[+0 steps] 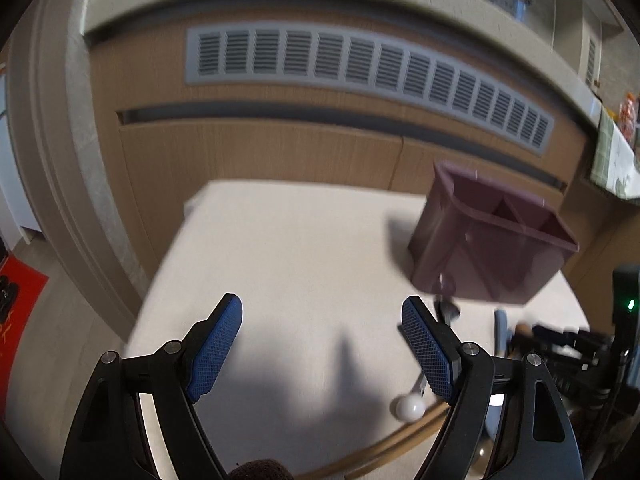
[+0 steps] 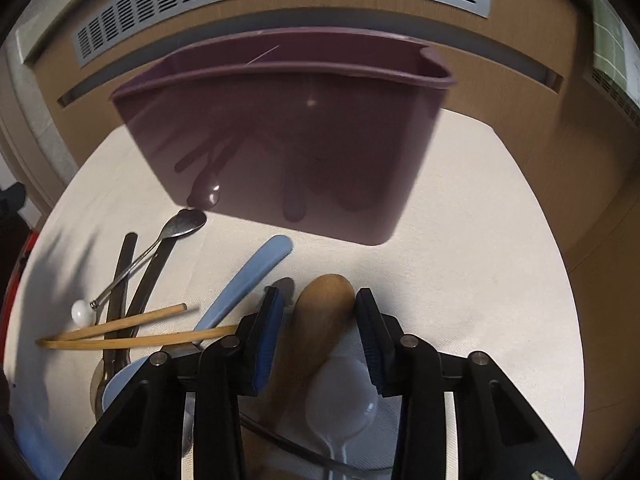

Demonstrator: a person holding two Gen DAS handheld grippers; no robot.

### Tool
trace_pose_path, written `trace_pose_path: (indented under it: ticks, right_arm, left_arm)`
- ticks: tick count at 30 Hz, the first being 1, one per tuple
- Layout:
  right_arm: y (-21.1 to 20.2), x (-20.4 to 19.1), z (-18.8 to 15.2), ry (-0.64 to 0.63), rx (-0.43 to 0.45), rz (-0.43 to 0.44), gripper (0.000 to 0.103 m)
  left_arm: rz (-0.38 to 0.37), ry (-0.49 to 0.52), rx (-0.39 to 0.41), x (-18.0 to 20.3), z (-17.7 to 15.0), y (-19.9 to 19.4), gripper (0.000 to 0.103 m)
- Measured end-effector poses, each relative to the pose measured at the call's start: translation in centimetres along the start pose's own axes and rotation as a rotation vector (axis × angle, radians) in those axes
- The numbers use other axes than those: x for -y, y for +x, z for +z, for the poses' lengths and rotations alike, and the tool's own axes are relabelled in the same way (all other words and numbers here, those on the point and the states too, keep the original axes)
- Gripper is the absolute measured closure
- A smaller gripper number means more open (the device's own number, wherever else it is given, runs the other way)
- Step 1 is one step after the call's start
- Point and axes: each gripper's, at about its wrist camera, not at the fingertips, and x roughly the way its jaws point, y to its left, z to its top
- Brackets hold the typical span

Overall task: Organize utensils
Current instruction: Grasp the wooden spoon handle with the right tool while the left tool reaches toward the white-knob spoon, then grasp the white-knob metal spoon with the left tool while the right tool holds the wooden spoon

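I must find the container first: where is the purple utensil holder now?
In the right wrist view the purple utensil holder stands upper centre on the white table, behind the wooden handle.

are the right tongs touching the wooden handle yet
Cannot tell. In the right wrist view the right tongs straddle the wooden handle; a gap shows at one pad, but the other pad's edge merges with the wood.

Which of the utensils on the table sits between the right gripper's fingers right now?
The wooden utensil, its rounded brown end between the right gripper pads. The blue spatula, chopsticks and metal spoon lie outside, further left.
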Motion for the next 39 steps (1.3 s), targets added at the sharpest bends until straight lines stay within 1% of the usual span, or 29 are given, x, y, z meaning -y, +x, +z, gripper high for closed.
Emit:
trace_pose_path:
  ticks: [2,3,6,7,9,10,12,13,15,16,17,19,21,23,27,33,34,36,37,39]
  right_arm:
    - [-0.1,-0.2,-0.2,-0.028,0.012,-0.007,0.069]
    - [-0.2,-0.2,-0.3,-0.037,0.013,-0.001,0.073]
    - [-0.7,-0.2,-0.6,-0.084,0.019,0.045,0.073]
    - [-1.1,0.0,-0.7,-0.097,0.036,0.064,0.073]
    - [-2.2,0.3,-0.6,-0.100,0.068,0.073,0.073]
    - [-2.9,0.6,-0.6,-0.097,0.093,0.072,0.073]
    - [-4.2,1.0,-0.6,-0.087,0.137,0.072,0.073]
    - [-4.9,1.4,-0.7,-0.078,0.162,0.074,0.073]
    - [-5.7,1.8,-0.6,-0.065,0.185,0.076,0.073]
    - [-6.0,2.1,-0.6,-0.061,0.192,0.079,0.073]
    - [-6.1,2.3,-0.7,-0.059,0.195,0.080,0.073]
    - [-6.3,2.7,-1.0,-0.055,0.203,0.079,0.073]
    - [-6.3,3.0,-1.2,-0.048,0.208,0.080,0.073]
    - [-6.3,3.4,-1.4,-0.037,0.209,0.083,0.073]
    - [-5.8,3.4,-1.5,-0.026,0.210,0.083,0.073]
    - [-6.7,3.6,-1.8,-0.010,0.228,0.075,0.073]
    - [-7.1,3.6,-1.9,-0.009,0.236,0.072,0.073]
    - [-7.6,3.6,-2.1,-0.010,0.254,0.062,0.073]
    - [-7.9,3.5,-2.2,-0.011,0.261,0.056,0.073]
    - [-8.4,3.4,-2.4,-0.006,0.267,0.051,0.073]
  left_arm:
    - [-0.013,0.013,-0.033,0.5,-1.1,0.6,0.021]
    - [-0.009,0.027,-0.051,0.9,-1.7,0.7,0.021]
    - [-0.013,0.062,-0.061,2.3,-2.8,0.7,0.021]
    - [-0.018,0.069,-0.062,2.7,-3.0,0.6,0.021]
    - [-0.022,0.097,-0.063,3.8,-3.4,0.2,0.021]
    - [-0.026,0.106,-0.064,4.2,-3.5,0.0,0.022]
    - [-0.063,0.112,-0.061,5.1,-3.6,-0.2,0.027]
    - [-0.073,0.116,-0.063,5.6,-3.7,-0.3,0.031]
    - [-0.079,0.128,-0.074,6.3,-3.9,-0.3,0.032]
    - [-0.099,0.122,-0.081,6.5,-4.1,-0.2,0.039]
    - [-0.114,0.119,-0.096,6.8,-4.2,0.0,0.051]
    - [-0.129,0.102,-0.126,6.8,-4.3,0.4,0.061]
    - [-0.158,0.077,-0.154,6.7,-4.3,0.9,0.061]
    - [-0.173,0.067,-0.164,6.7,-4.3,1.2,0.061]
    - [-0.155,0.075,-0.154,7.0,-4.2,1.5,0.061]
    - [-0.190,-0.008,-0.189,6.1,-4.5,1.5,0.062]
    - [-0.188,-0.028,-0.194,5.8,-4.6,1.5,0.062]
    - [-0.153,-0.065,-0.196,5.1,-4.4,1.9,0.062]
    - [-0.139,-0.070,-0.193,4.9,-4.3,2.1,0.062]
    - [-0.146,-0.055,-0.204,5.1,-4.3,2.6,0.062]
